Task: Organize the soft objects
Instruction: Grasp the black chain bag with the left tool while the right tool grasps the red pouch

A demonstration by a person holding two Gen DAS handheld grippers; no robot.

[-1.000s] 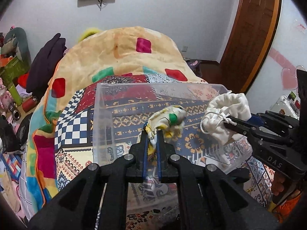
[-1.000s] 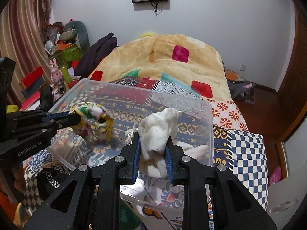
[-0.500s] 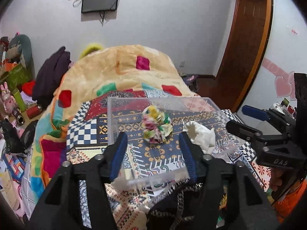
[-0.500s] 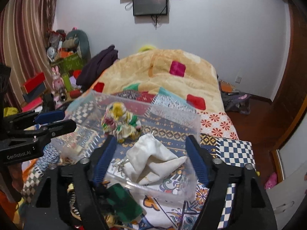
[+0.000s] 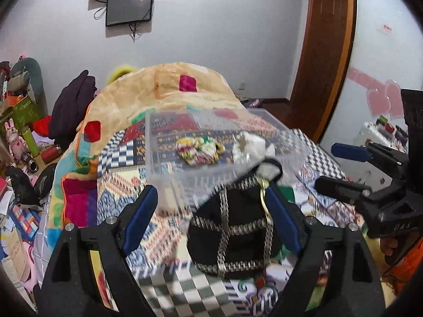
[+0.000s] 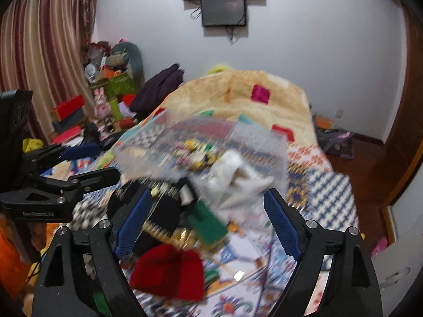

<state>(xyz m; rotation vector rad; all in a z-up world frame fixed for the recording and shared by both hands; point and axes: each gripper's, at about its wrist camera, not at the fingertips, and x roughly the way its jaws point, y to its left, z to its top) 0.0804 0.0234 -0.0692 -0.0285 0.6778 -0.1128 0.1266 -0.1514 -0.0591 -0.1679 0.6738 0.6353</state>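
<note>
Left wrist view: we are holding both grippers, left [image 5: 211, 208] and right [image 6: 206, 216], spread and empty; floral pouch [image 5: 198, 149] and white pouch [image 5: 249, 146] are lying inside the clear bin [image 5: 164, 163] mid-bed. Next, we judge, comes grasping the black pouch [image 5: 232, 227] at the bin's near edge.

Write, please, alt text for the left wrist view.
The open left gripper hovers over a black pouch with metallic trim on a patterned bed. Behind it, a clear plastic bin holds a floral fabric piece and a white pouch.

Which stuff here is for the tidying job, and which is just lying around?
For the job: clear bin, flowery pouch, white pouch, black pouch, red pouch, green cloth.

Just lying around: blanket, wall screen, bunny toy.
</note>
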